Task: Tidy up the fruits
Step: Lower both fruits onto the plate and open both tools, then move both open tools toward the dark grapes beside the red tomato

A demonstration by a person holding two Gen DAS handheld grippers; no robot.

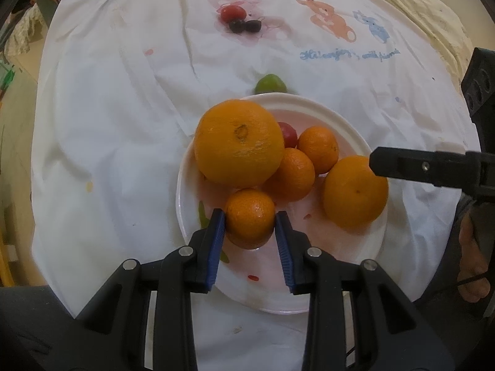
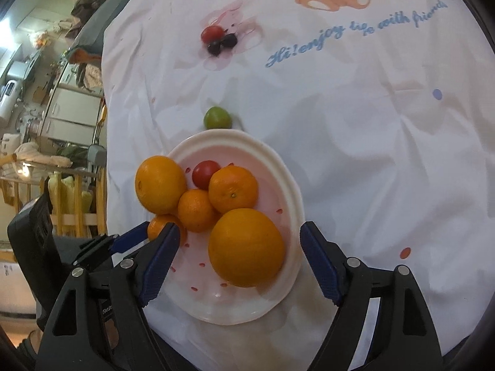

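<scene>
On the plate: left gripper [image 1: 250, 216] closed on a small mandarin [image 1: 250, 218], both blue pads pressed against its sides; in the right wrist view the same fruit shows at [image 2: 163, 228], pinched at the plate's near-left edge.
Right gripper: [image 2: 239, 249] jaws spread wide, nothing gripped; a big orange [image 2: 246, 247] lies between the fingers, with clear gaps on both sides. In the left wrist view one black finger of it reaches in from the right, at [image 1: 402, 167].
Plate: white with a pink centre and small red marks [image 2: 290, 182], on the cloth.
Other fruit on the plate: the largest orange [image 1: 238, 141] at the left rim, two mandarins [image 1: 318, 149] and [image 1: 294, 174] in the middle touching each other, a red cherry tomato [image 2: 205, 173] behind them.
Just beyond the plate: a green fruit [image 2: 217, 118] on the cloth, almost touching the far rim.
Far side of the cloth: a red tomato [image 2: 212, 33] and two dark berries [image 2: 222, 44] in a tight cluster, well apart from the plate.
Cloth: white, wrinkled, printed with a bear and blue script [image 2: 355, 123].
Person: a hand at the right edge of the left wrist view [image 1: 473, 247].
</scene>
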